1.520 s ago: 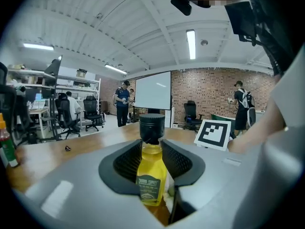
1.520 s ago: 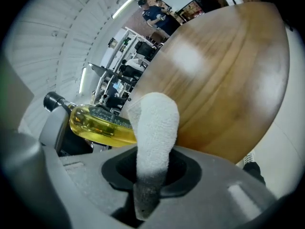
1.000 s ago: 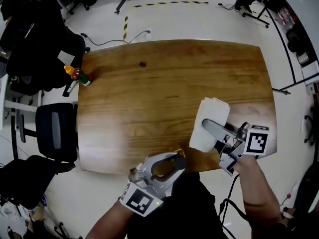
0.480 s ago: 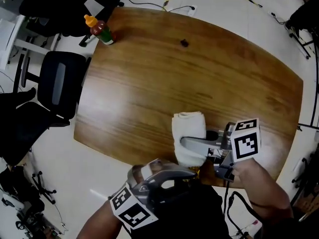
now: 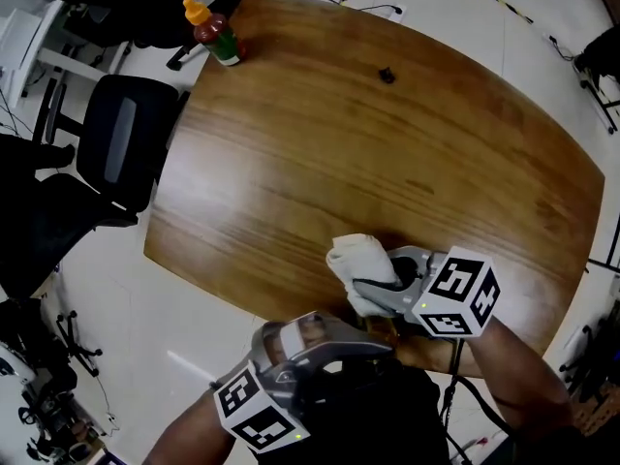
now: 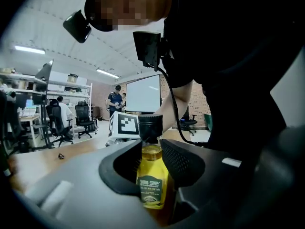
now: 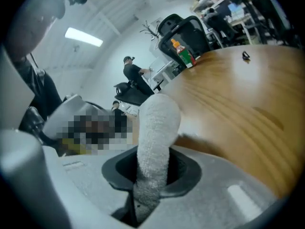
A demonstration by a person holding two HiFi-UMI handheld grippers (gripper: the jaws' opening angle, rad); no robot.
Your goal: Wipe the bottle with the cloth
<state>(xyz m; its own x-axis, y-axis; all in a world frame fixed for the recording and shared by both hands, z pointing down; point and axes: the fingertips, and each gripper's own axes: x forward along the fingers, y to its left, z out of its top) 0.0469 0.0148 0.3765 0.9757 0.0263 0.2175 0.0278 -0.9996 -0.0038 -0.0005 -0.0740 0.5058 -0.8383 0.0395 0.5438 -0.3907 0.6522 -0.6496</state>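
Note:
A small bottle [image 6: 152,178] of yellow oil with a black cap stands upright between the jaws of my left gripper [image 6: 153,149], which is shut on its body. In the head view the left gripper [image 5: 368,337] sits at the near table edge, and the bottle is mostly hidden there. My right gripper [image 5: 368,287] is shut on a white terry cloth [image 5: 355,257], which sticks up bunched from its jaws [image 7: 153,128]. The right gripper [image 7: 151,173] holds the cloth just beyond the left gripper's tips, close to the bottle.
The wooden table [image 5: 387,153] carries a red sauce bottle with an orange cap [image 5: 215,35] at its far left corner and a small dark object [image 5: 387,75] farther back. A black office chair [image 5: 116,148] stands left of the table. People and desks fill the room behind.
The right gripper has lifted the cloth off the table, bunched it and brought it in toward the left gripper and bottle. The head view has swung, so the table now appears rotated.

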